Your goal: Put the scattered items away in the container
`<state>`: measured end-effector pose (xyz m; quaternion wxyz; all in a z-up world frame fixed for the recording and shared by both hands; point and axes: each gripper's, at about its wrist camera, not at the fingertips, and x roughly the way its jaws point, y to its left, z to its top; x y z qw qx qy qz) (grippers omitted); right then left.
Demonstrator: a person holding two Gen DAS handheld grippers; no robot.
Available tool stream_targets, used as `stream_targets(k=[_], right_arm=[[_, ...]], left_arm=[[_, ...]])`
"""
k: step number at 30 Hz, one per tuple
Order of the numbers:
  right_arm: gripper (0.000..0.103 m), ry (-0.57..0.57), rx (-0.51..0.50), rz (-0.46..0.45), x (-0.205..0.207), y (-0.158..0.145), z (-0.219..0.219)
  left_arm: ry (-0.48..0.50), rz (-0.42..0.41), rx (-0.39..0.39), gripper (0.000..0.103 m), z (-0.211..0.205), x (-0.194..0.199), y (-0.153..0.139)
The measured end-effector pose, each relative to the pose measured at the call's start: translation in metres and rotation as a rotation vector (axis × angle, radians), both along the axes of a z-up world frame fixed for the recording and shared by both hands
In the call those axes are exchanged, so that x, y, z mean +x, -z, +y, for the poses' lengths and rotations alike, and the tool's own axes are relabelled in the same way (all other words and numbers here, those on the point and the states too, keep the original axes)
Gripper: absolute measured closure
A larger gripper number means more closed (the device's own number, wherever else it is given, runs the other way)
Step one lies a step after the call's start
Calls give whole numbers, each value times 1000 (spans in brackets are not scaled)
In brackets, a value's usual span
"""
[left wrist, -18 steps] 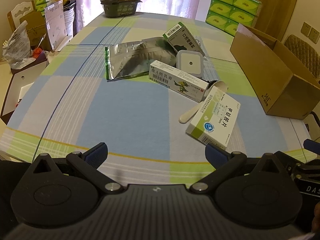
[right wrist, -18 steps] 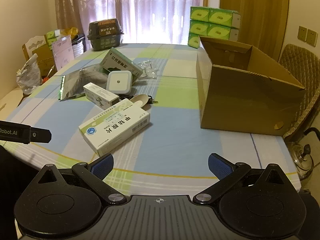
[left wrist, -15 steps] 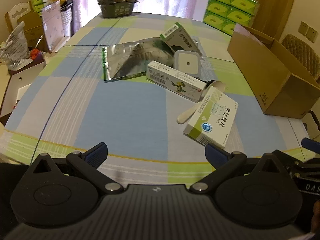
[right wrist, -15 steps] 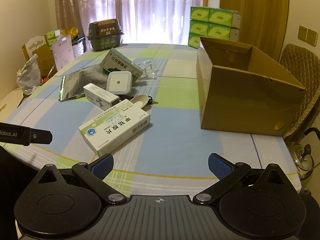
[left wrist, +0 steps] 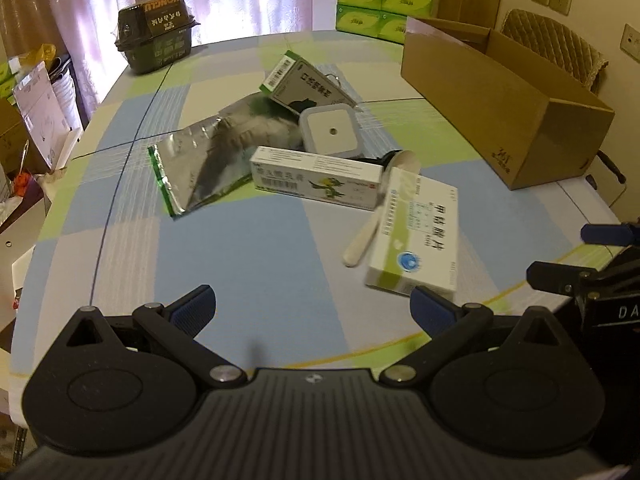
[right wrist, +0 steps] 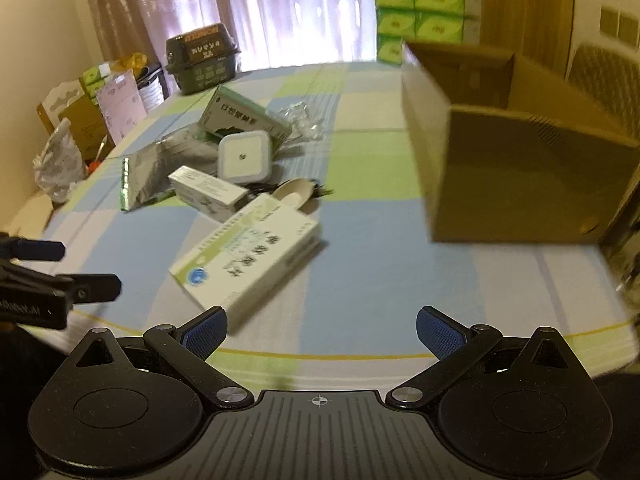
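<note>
Cardboard box (left wrist: pixel 500 92): at 2 o'clock on the surface (left wrist: pixel 248 264), nothing visibly inside. Medicine boxes (left wrist: pixel 416 236), foil pouch (left wrist: pixel 208 160), spoon (left wrist: pixel 368 224), white square gadget (left wrist: pixel 330 133): all unpacked, centre. Left gripper (left wrist: pixel 312 312), right gripper (right wrist: pixel 320 328): spread wide, empty.

- Left gripper (left wrist: pixel 312 312): spread wide, blue pads (left wrist: pixel 194 308) well apart, nothing between them, hovering above the table.
- Right gripper (right wrist: pixel 322 330): likewise spread wide and empty (blue pads (right wrist: pixel 436 332) plainly apart), held level over the table's near edge.
- Side by side, each showing at the edge of the other's wrist view.
</note>
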<state>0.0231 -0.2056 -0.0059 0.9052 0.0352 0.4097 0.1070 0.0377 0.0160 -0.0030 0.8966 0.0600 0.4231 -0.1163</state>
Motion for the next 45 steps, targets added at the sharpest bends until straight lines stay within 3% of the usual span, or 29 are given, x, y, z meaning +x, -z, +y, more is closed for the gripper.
stream_targets(k=[8,19,27,28,31,36,39,44,45], right_arm=[[0,0,73,12,23,3,45],[0,136,119,56,56,21,73],[0,153,42,95,71,42,78],[0,148,24,86,70,43,77],[17,139,-1,75,67,43,68],[28,117,-62,49,58,36,41],[29,94,-120,29,51,34,24],[28,63,-134,34,47,34,5],[22,62,-127,34,47,35,3]], left_arm=[[-23,10,-53,1,33,26,0],[-61,17,-86,1,56,35,7],[-79,19,-114,1,57,38,8],[-77,20,-112,1,55,37,9],[-63,25,-108,1,51,36,11],[-27,36,-110,1,40,38,13],[14,38,-110,1,28,40,13],[104,39,-100,2,-2,44,18],[115,44,-99,4,-7,46,19]])
